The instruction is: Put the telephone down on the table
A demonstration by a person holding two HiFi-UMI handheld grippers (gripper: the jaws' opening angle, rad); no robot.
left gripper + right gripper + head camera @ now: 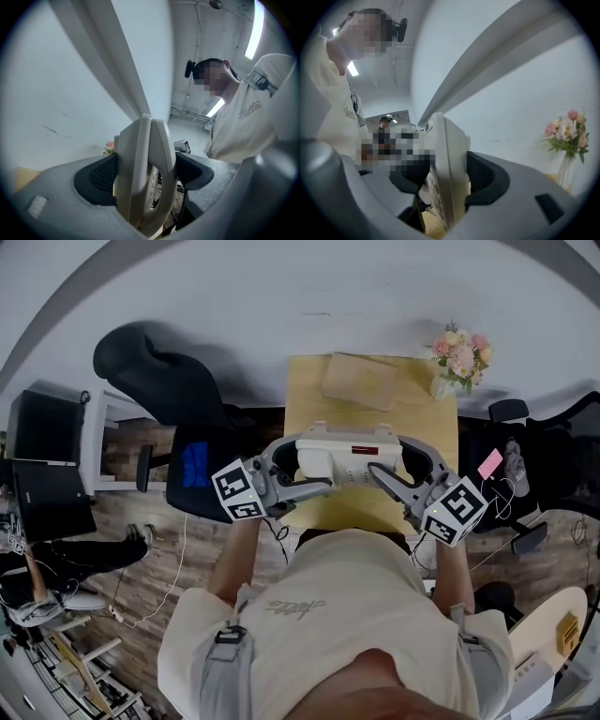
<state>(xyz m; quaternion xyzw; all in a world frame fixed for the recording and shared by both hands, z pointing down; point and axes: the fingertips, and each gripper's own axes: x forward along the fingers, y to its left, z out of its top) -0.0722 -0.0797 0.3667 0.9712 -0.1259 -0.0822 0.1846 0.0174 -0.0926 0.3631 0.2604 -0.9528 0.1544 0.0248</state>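
Carrying is the step in hand: the left gripper (147, 176) has its jaws drawn in part-way on the left end of the cream-white plastic desk telephone (347, 457), a dark pad pressing each face and the handset (164, 154) lying against the body inside that grip. From this gripper the telephone runs straight across to the other one, held roughly level in front of the person and, as far as the head view tells, off the pale yellow wooden table (309, 399) that lies below and beyond both grippers (how high above it cannot be read). The right gripper (447, 185) clamps the telephone's right end the same way, its jaws narrowed to the body's thickness. Beyond it and to its right stands a white vase of pink and white flowers (458, 354). I judge the next move calls for lowering both grippers together, telephone kept level, onto bare table short of the tan flat pad (361, 381), then spreading the jaws.
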